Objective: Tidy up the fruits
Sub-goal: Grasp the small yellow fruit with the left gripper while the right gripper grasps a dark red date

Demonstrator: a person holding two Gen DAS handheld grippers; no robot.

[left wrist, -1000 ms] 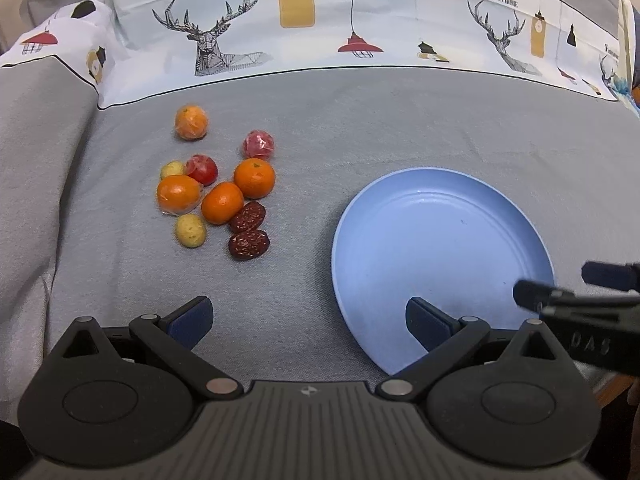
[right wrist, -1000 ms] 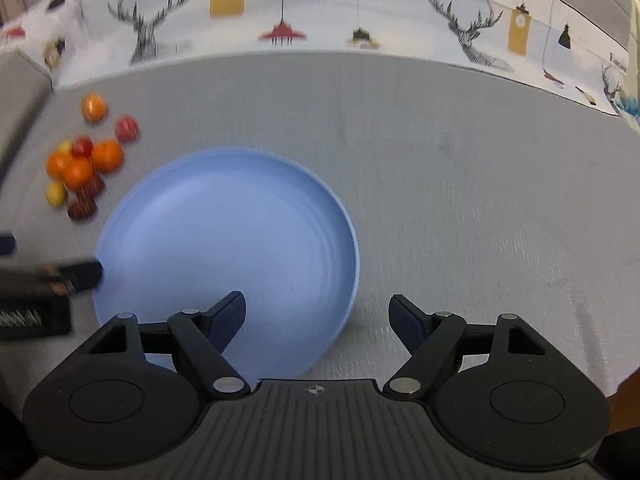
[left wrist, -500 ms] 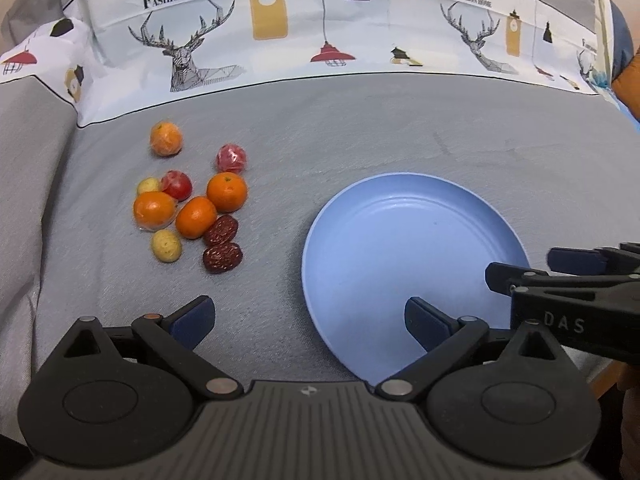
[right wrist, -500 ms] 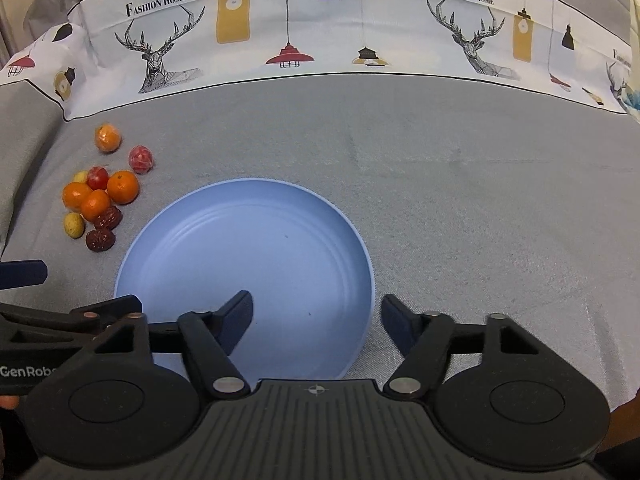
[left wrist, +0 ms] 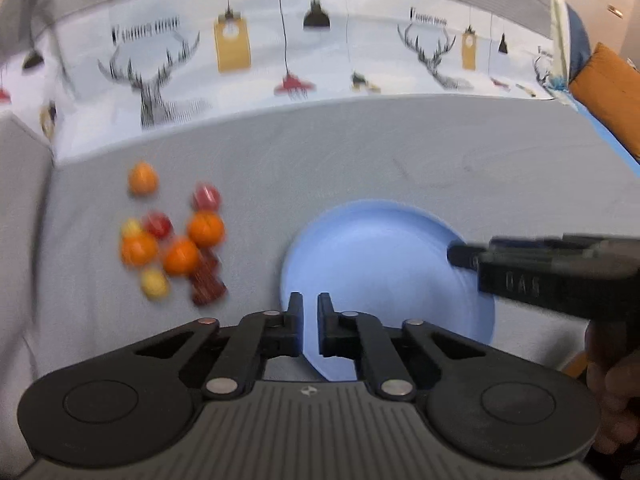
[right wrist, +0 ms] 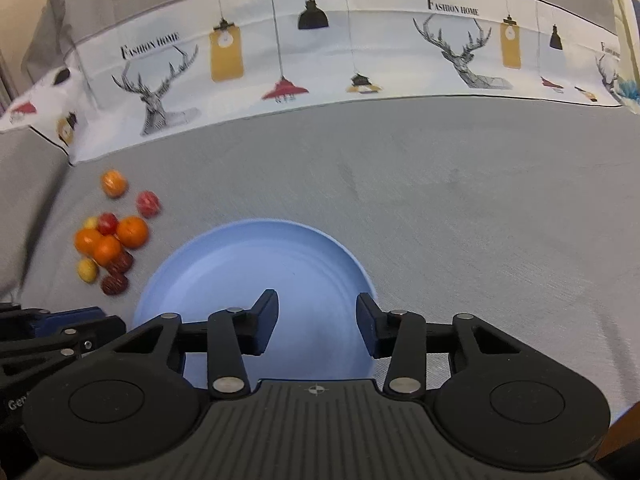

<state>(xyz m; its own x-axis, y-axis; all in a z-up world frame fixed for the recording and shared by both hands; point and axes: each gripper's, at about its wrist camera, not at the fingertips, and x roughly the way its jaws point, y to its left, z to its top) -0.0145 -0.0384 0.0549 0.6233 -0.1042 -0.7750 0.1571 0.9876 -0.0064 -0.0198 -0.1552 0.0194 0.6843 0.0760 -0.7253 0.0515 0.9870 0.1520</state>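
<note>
The blue plate lies on the grey cloth. The fruits sit in a cluster just left of the plate. The left gripper, over the plate's near rim, is closed and empty. The right gripper has just been closing; its jaws stand half apart above the plate, holding nothing.

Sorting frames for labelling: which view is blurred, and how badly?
Left wrist view: motion blur smears the fruit pile and cloth print; plate edge soft. Right wrist view: mostly sharp, fruits distinct, print lettering readable. Both bend straight lines, fisheye.
</note>
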